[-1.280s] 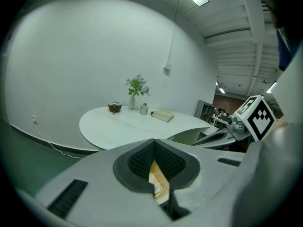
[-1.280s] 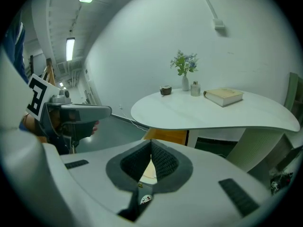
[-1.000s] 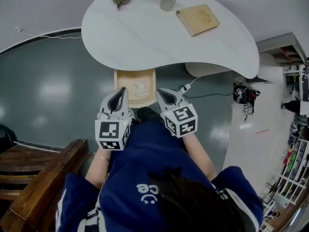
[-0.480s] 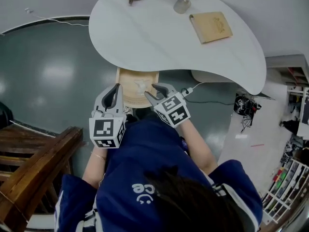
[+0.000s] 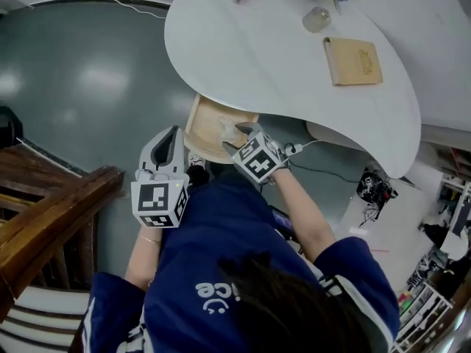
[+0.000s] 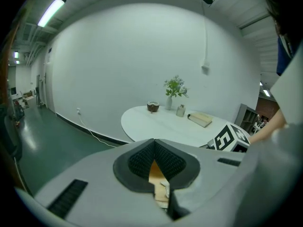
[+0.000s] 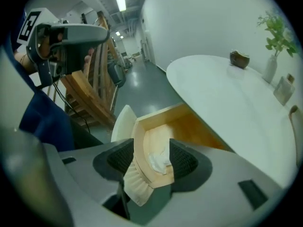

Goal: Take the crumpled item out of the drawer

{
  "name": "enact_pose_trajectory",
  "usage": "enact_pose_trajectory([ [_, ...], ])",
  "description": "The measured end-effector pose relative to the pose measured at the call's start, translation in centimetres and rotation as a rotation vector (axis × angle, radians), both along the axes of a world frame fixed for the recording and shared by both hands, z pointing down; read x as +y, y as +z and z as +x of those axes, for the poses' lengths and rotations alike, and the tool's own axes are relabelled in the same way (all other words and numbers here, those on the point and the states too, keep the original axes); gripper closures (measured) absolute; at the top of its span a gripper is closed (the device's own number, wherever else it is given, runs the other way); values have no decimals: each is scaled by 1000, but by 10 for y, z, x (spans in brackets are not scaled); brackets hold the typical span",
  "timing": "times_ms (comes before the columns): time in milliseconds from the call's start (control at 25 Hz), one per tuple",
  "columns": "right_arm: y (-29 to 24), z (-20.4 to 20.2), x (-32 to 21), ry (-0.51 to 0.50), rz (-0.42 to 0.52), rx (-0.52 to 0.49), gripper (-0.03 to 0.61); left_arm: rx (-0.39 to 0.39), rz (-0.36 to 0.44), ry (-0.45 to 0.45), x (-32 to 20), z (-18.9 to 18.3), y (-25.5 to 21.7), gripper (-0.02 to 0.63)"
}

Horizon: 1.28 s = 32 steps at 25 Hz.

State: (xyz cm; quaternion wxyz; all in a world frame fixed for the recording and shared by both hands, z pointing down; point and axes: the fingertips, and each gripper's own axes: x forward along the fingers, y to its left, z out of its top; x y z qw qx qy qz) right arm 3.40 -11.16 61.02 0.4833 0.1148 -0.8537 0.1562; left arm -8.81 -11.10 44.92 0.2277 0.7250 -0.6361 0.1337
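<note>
Reaching down toward the open drawer (image 5: 193, 118) under the white table (image 5: 257, 57), we have the right gripper (image 5: 237, 133) tipped steeply over its front edge. Its jaws have just been opening and stand apart, gripping nothing. In the right gripper view the drawer's front wall runs up between them, and the crumpled item (image 7: 160, 161), a small white wad, lies beyond it on the wooden floor of the drawer, close to that wall. Neither pad touches it.

The left gripper (image 5: 174, 134) hangs beside the drawer's left side with its tips pressed together and nothing in them; it touches neither drawer nor item.

We judge the step in hand to be the final approach before the grasp, and several things could spoil it:

- If the jaws close where they stand, they would likely pinch the front wall, not the wad.
- Coming down against that wall could push the drawer back under the table, since nothing braces it.
- The wad looks soft and light — a shallow pinch might catch only a fold and let it slip or tear on the lift.
- Tucked against the wall, it leaves little room for the near jaw, which could nudge it away.
</note>
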Motion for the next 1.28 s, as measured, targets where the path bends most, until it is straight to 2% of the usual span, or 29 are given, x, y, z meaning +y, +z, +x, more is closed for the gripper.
enact_pose_trajectory([
  [160, 25, 0, 4, -137, -6, 85, 316, -11, -13, -77, 12, -13, 2, 609],
  [680, 99, -13, 3, -450, -16, 280, 236, -23, -90, -313, 57, -48, 18, 609],
  [1040, 138, -15, 5, -595, -30, 395, 201, -31, -142, -423, 84, -70, 26, 609],
  [1280, 162, -8, 0, -628, -39, 476, 178, -29, -171, -451, 92, -71, 32, 610],
])
